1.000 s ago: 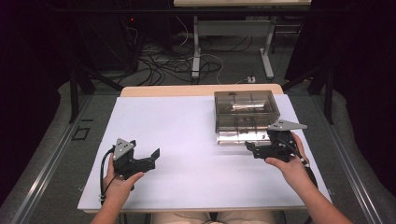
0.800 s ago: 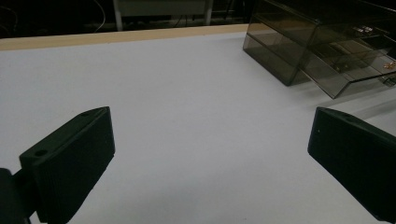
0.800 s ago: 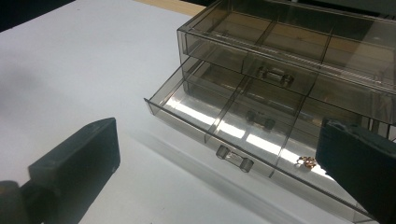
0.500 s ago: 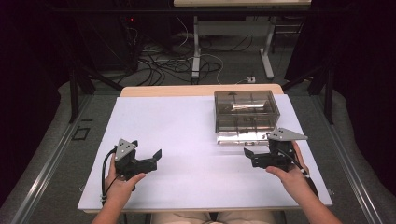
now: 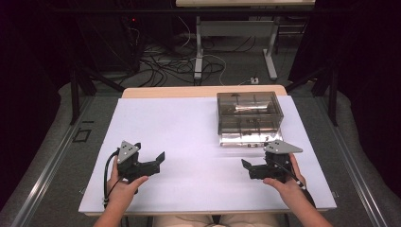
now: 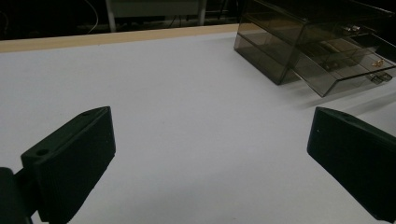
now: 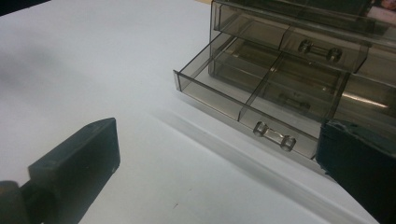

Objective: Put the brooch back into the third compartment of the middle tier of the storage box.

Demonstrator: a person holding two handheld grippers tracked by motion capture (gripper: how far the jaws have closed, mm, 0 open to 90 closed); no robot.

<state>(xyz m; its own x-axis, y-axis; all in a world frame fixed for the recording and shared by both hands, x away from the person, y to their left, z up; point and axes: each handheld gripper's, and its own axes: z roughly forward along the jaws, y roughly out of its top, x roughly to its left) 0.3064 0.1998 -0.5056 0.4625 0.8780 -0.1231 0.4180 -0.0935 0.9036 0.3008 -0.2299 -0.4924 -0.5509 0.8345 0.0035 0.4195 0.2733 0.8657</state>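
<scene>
**Drawer unit stands open on a white tabletop, both grippers empty**

The room is dark. A grey floor [image 5: 52, 156] surrounds the table, with black curtains at nine and three o'clock in the high view. At twelve o'clock a second table [image 5: 236, 28] stands on pale metal legs, and a tangle of cables [image 5: 170, 64] lies on the floor beneath it.

The work table [image 5: 189, 142] has a plain white top with a strip of light wood [image 5: 189, 91] along its far edge.

At about two o'clock on the table sits the smoked clear plastic drawer unit [image 5: 249, 113]. Its bottom drawer [image 7: 243, 93] is pulled out toward the person; the right gripper view shows it divided into compartments, with a clear bar handle [image 7: 274, 136] on its front. The upper drawer [image 7: 322, 46] is pushed in.

The right gripper [image 5: 247, 166] is held at five o'clock, just in front of the open drawer and apart from it. Its jaws are spread wide with nothing between them, pointing toward nine o'clock.

The left gripper [image 5: 161, 158] is held at seven o'clock, well apart from the drawer unit. Its jaws are also spread wide over bare tabletop, and they aim toward two o'clock. A black cable [image 5: 108, 177] loops from it beside the person's left hand [image 5: 124, 188].
</scene>
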